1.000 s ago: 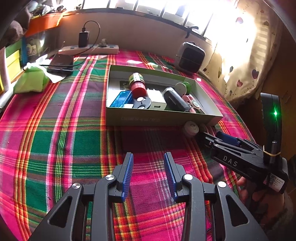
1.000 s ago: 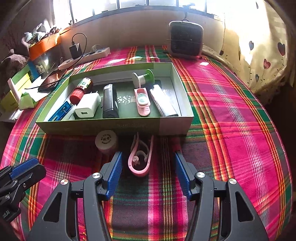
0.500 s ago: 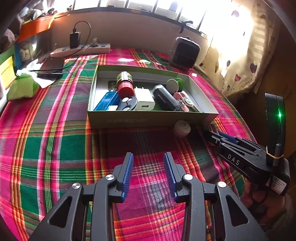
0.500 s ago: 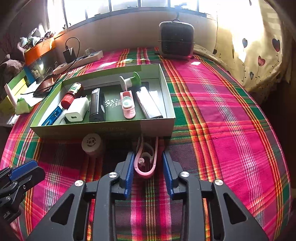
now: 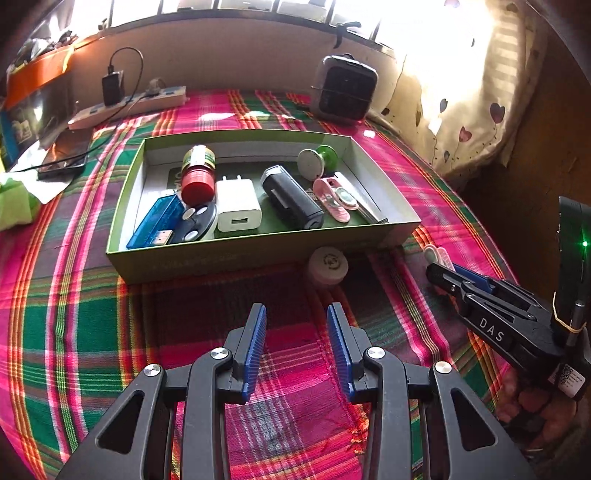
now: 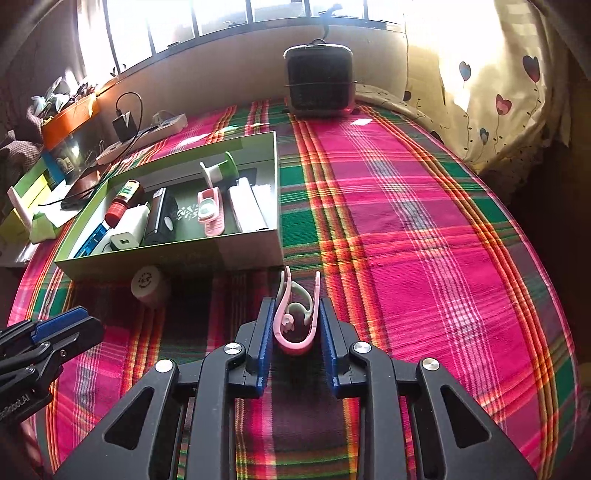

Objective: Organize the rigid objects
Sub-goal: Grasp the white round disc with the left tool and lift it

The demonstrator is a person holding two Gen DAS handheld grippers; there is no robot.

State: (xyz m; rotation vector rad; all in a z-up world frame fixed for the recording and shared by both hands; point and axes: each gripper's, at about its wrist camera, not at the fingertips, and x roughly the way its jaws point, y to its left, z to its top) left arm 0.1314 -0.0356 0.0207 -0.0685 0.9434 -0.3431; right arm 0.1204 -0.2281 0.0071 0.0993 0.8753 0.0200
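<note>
Beside the box's (image 6: 207, 254) near wall, right gripper (image 6: 293, 326) closing onto pink clip (image 6: 297, 314); left gripper (image 5: 295, 347) parted, empty.

Strong daylight through the window (image 6: 221, 33), blown out to white glare along the top and on the curtain (image 5: 461, 92). Dark corners, heavy fisheye bending at the edges. Sharp focus; soft shadows before the box (image 5: 240, 258).

A: From my left cam the clip (image 5: 436, 254) is mostly hidden behind the right gripper (image 5: 441, 271); only two pale tips show. Can't read pad contact there.

B: Same here. The box (image 6: 177, 254) front wall hides part of the blue case (image 6: 88, 240). Print on the white cap (image 6: 147, 279) is too small to read. The left gripper (image 6: 61, 326) is cut off by the edge.
</note>
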